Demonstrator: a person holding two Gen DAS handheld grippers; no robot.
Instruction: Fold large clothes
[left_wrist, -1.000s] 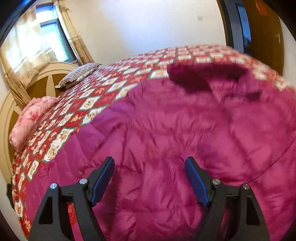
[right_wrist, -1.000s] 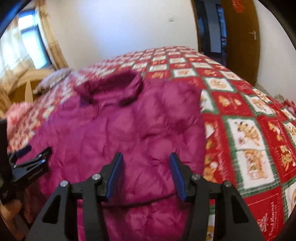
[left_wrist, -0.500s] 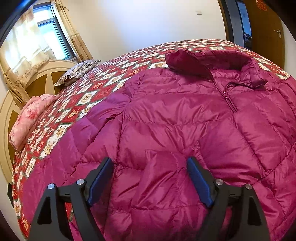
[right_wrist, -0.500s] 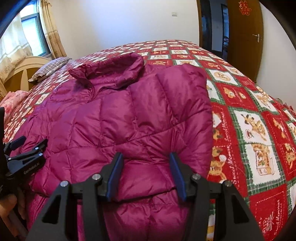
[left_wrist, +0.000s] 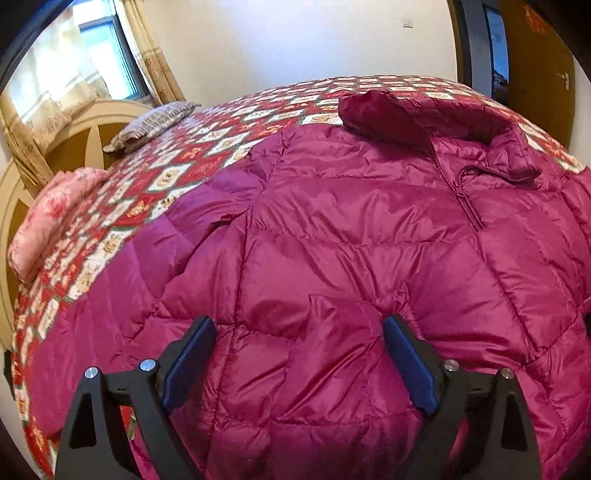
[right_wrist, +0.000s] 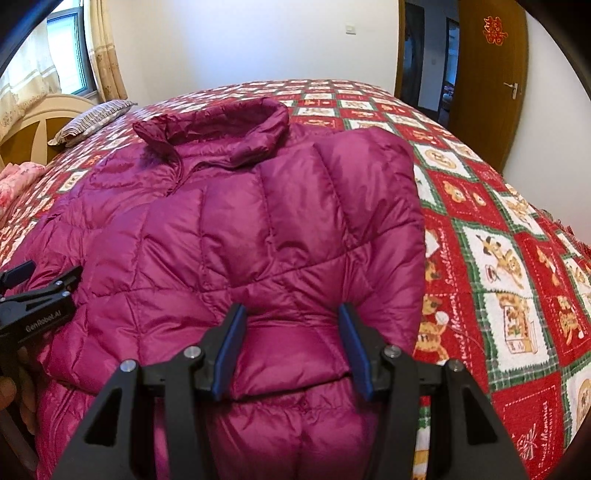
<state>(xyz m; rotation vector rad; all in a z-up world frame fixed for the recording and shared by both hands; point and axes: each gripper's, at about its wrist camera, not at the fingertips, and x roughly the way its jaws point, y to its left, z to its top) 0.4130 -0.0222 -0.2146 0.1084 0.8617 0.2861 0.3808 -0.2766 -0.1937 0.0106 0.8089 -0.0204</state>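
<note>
With both the left gripper and right gripper spread wide over the jacket, I should pinch its near hem evenly.

The left hand-held gripper points forward with its two fingers spread wide, blue pads facing inward. The right hand-held gripper is likewise parted, though less widely, its blue pads angled toward each other. From the right wrist view the left hand-held gripper sits low at the left edge, with what may be the person's fingers beneath it.
</note>
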